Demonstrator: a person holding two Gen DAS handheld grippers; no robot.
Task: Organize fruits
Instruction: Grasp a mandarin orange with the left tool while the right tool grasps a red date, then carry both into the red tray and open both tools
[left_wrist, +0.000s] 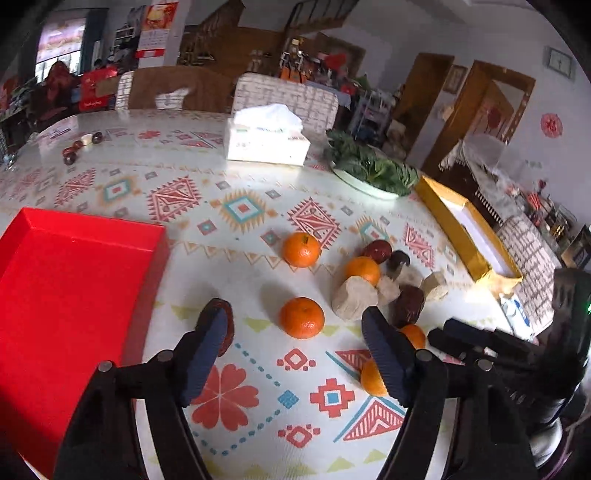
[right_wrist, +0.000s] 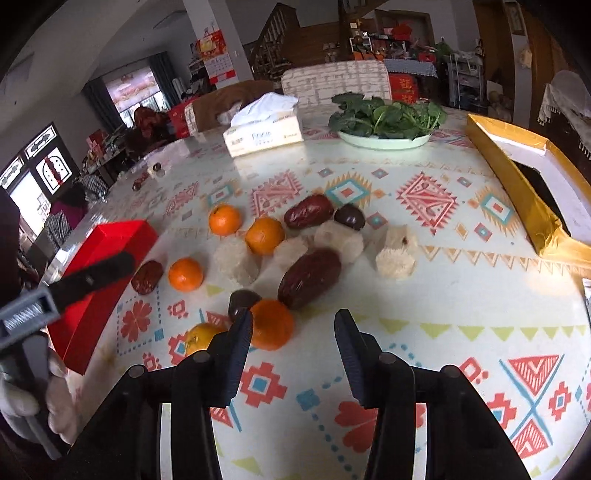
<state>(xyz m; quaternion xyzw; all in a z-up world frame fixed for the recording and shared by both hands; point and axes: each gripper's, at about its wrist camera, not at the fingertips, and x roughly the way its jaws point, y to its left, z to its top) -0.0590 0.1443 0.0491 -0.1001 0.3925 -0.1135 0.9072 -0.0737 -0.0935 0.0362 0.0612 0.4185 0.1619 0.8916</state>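
While fruit lies scattered on patterned tablecloth (left_wrist: 258, 177), one orange (left_wrist: 302, 317) sits ahead of left gripper (left_wrist: 295, 325), between its spread fingers, untouched; dark red date (left_wrist: 225, 325) behind left finger. Right gripper (right_wrist: 293, 325) part-open, empty; another orange (right_wrist: 271, 323) just beside its left finger, contact unclear. Red tray (left_wrist: 74, 280) at left, gold box (right_wrist: 517, 177) at right. Tissue box (left_wrist: 266, 140), plate of greens (right_wrist: 384, 125) farther back. Cluttered room behind.

Right gripper (right_wrist: 293, 354) fingers (right_wrist: 236, 354) stand apart above the patterned tablecloth (right_wrist: 461, 295), beside a tangerine (right_wrist: 271, 323).
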